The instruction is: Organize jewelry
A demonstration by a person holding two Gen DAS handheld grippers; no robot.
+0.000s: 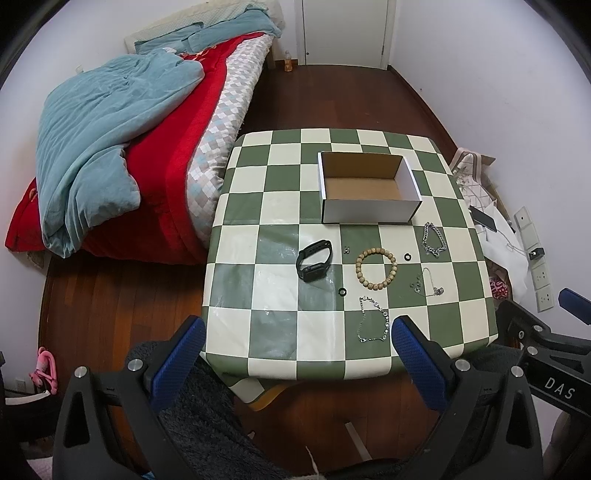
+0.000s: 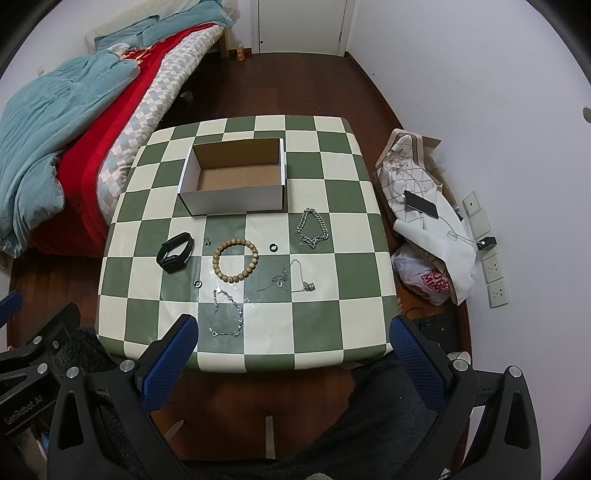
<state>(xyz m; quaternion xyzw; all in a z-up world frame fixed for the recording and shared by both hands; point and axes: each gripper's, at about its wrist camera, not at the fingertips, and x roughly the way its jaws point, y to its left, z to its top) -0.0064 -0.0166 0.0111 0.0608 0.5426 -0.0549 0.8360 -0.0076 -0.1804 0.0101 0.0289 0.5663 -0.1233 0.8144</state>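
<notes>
An empty white cardboard box [image 1: 369, 210] [image 2: 236, 201] stands on the far half of the checkered table [image 1: 258, 295] [image 2: 332, 325]. In front of it lie a black smartwatch [image 1: 314, 260] [image 2: 175, 253], a wooden bead bracelet [image 1: 376, 268] [image 2: 235, 260], a thick silver chain [image 1: 434, 240] [image 2: 312, 228], a thin silver necklace [image 1: 373, 319] [image 2: 226, 314], a fine pendant chain [image 1: 430, 282] [image 2: 301, 280], two small black rings [image 1: 342, 291] [image 1: 407, 256] and tiny earrings [image 1: 346, 249]. My left gripper [image 1: 297, 332] and right gripper [image 2: 291, 332] are open and empty, above the table's near edge.
A bed with a teal blanket [image 1: 110, 147] and red quilt stands left of the table. Bags, a phone [image 2: 421, 203] and a power strip [image 2: 487, 251] lie on the wood floor to the right. A white door [image 1: 345, 33] is at the back.
</notes>
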